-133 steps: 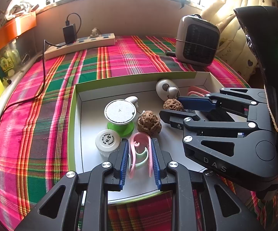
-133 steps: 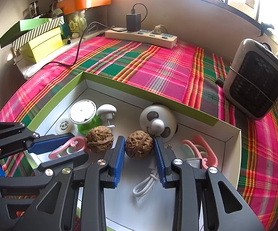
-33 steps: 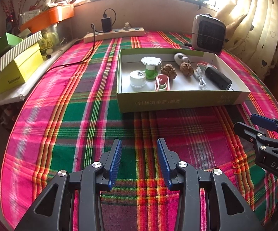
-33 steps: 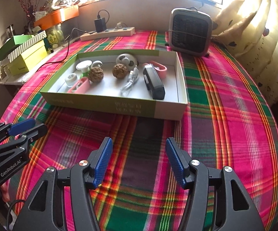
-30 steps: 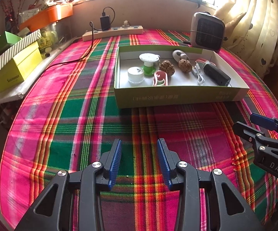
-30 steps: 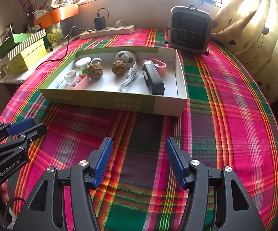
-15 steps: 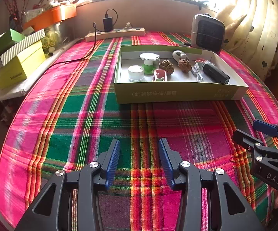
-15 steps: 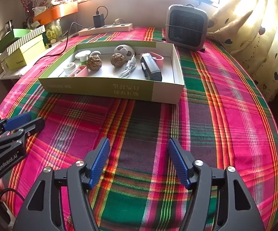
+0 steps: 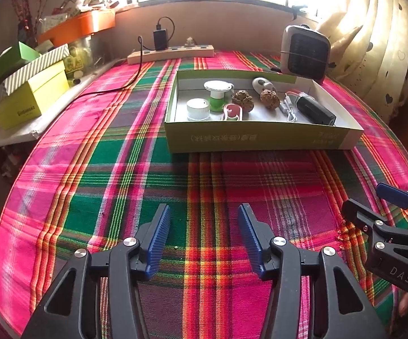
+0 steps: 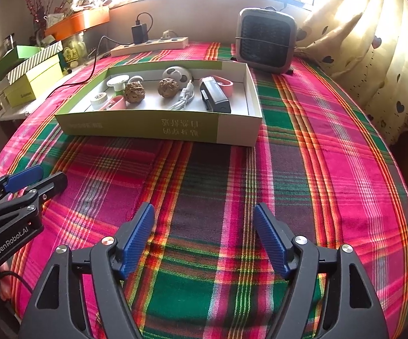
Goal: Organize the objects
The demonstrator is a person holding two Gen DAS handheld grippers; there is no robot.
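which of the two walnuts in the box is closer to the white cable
The right-hand walnut, next to the white cable and in front of the panda toy. The other walnut lies further left, beside the green spool.

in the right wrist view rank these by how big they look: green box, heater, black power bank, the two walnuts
1. green box
2. heater, though it stands farther back
3. black power bank
4. left walnut and right walnut: they look alike, so no ranking

"DAS" marks the right claw point(image 9: 388, 206); "GenRobot.AI" the left claw point(image 10: 38, 179).
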